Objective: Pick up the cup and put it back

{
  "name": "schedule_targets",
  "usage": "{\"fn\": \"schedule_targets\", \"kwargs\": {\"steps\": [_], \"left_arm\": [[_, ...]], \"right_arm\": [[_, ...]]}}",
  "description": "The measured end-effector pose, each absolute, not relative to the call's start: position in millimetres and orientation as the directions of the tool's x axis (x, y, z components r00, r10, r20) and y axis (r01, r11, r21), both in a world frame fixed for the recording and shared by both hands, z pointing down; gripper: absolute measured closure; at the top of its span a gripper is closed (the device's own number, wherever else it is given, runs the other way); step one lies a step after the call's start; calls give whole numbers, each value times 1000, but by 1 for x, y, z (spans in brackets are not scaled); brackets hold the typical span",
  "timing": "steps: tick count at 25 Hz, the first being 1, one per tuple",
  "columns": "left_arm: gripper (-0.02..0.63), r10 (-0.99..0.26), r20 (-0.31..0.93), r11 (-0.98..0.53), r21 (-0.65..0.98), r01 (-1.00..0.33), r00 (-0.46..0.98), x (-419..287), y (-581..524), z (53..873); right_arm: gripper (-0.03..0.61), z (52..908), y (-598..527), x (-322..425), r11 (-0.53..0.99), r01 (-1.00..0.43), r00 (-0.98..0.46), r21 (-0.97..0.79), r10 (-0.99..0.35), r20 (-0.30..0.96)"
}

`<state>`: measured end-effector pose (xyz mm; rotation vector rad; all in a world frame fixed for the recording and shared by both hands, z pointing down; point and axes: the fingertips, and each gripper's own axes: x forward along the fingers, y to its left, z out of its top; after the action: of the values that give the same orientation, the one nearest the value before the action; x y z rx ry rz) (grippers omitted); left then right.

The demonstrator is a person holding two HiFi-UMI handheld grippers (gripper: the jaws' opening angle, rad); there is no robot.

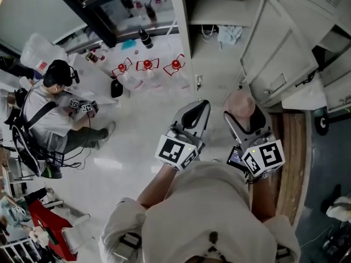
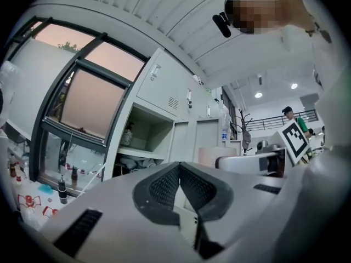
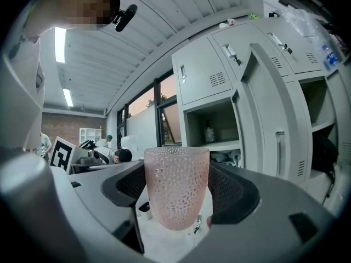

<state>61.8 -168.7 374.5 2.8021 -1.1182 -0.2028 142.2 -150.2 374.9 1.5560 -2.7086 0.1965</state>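
A grey locker cabinet (image 1: 285, 37) fills the far right of the scene with one door swung open, and a seated person (image 1: 49, 114) is well off to the left. In the near middle the left gripper (image 1: 193, 114) has its jaws pressed together with nothing between them. Just to its right, the right gripper (image 1: 245, 114) clamps the pink dimpled cup (image 3: 176, 186) upright between its pads, lifted in front of the open lockers.
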Motion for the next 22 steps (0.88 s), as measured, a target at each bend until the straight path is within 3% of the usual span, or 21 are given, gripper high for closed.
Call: {"fn": "schedule_targets", "kwargs": {"steps": [22], "left_arm": [[604, -529, -152, -848, 136, -512, 835, 40, -328, 328]], "right_arm": [[225, 312, -351, 143, 252, -967, -251, 31, -968, 19]]}}
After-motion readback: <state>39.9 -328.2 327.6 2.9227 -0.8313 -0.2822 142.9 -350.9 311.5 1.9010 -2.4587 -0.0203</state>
